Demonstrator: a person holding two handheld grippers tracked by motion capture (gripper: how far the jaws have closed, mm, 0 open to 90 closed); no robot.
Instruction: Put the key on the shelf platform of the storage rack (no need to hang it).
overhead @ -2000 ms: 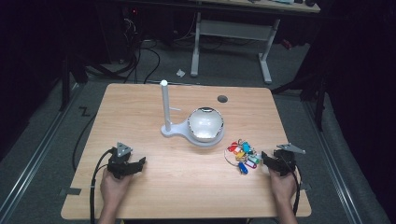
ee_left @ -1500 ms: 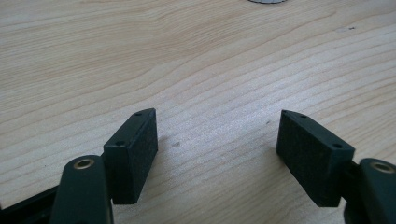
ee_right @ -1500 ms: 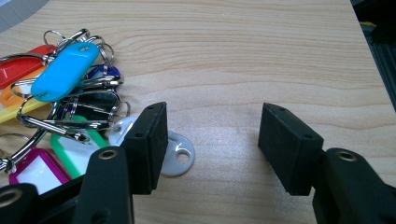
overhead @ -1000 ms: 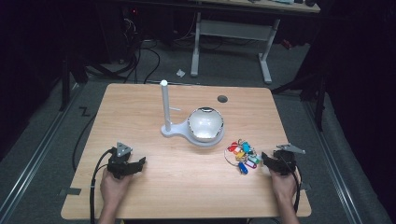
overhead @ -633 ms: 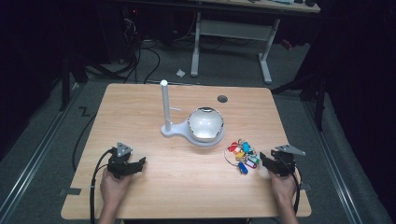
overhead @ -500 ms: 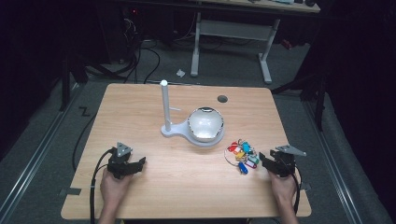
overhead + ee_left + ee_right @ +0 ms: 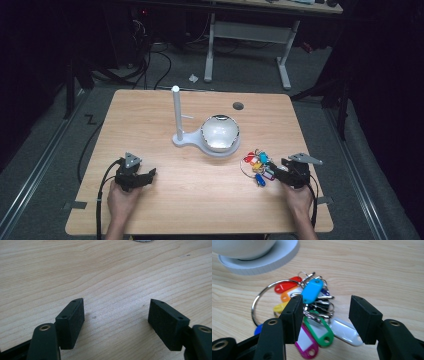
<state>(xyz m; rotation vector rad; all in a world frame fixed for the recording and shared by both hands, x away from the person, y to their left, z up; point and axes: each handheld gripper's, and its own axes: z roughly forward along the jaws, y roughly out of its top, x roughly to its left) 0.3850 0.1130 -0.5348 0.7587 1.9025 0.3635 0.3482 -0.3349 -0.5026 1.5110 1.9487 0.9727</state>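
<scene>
Right gripper view: key tags [image 7: 312, 315] carry no readable writing.

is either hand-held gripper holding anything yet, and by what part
Nothing is held. The right hand-held gripper stands open over the bunch of coloured plastic key tags on a metal ring; the left hand-held gripper is open over bare table.

Light wooden worktop [image 7: 150, 115], evenly lit, stands on a grey floor [image 7: 45, 165]. Surroundings are dark. Beyond the worktop's far edge: a second desk with white legs [image 7: 285, 60], black cables [image 7: 150, 55] trailing across the floor beneath it.
</scene>
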